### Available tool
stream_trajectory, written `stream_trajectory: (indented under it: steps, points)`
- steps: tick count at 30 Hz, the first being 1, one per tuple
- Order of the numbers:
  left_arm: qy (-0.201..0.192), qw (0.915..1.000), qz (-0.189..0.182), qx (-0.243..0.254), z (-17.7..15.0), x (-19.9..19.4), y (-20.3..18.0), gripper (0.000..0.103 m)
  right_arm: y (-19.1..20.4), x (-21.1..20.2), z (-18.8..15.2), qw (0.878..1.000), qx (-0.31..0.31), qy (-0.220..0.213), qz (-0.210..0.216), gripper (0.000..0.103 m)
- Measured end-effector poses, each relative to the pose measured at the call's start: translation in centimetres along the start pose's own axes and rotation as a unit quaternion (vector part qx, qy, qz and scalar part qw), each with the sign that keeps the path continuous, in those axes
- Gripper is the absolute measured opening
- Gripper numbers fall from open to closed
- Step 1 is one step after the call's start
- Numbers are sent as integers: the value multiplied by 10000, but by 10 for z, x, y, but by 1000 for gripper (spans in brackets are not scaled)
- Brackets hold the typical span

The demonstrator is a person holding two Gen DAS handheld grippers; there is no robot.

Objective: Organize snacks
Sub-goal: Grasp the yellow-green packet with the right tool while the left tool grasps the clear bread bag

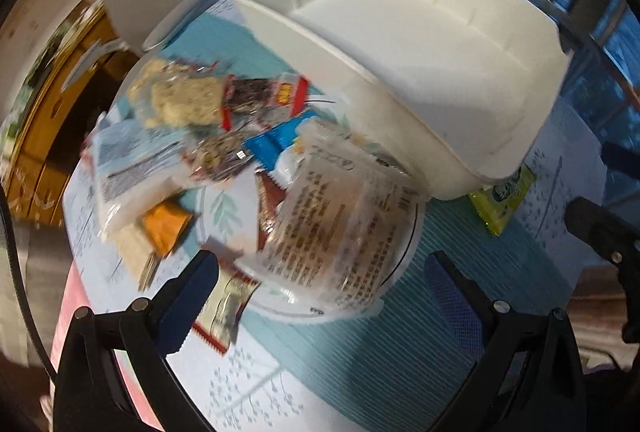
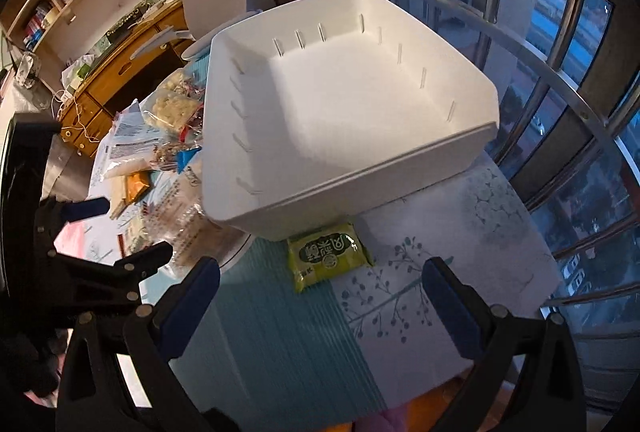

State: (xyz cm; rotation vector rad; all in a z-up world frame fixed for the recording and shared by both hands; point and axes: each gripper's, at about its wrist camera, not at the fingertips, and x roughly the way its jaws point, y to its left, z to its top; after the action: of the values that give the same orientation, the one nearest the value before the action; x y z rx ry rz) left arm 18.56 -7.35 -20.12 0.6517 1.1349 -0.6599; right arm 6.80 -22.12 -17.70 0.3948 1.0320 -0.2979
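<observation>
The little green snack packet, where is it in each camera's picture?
Left wrist view: the green snack packet is at the right, poking out from under the near corner of the white bin.
Right wrist view: the packet is near the middle, low down, just in front of the bin, between the open fingers.
Shared landmark: the white bin's near corner, right beside the packet in both.

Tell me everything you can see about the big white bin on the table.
The white bin is a wide, shallow rectangular tub that looks like matte plastic, with rounded corners, a flared rim and short raised ribs along its inner walls. It is empty. It sits upright on the patterned tablecloth near the window bars. A yellow-green snack packet lies at its near edge, partly tucked under it, and the snack pile lies beside it.
</observation>
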Motion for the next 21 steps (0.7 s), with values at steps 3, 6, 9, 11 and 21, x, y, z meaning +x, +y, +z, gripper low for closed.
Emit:
stream_trajectory:
  steps: [3,6,9,11,21]
  points:
    - [-100,9997,6,229,0,9,-3,102,3,8,-7,9995,-196,-235,-61,102]
    - [-94,9994,12,321,1,21,-5,102,10,19,-12,9978,-516,-397,-148,101]
    - [-93,9993,24,357,3,29,-6,102,16,31,-19,9957,-766,-465,-232,100]
    - [-104,9991,38,405,5,34,-6,102,18,38,-22,9945,-896,-454,-288,98]
    - [-117,9976,42,686,14,54,-14,99,20,74,-37,9889,-1343,-312,-563,89]
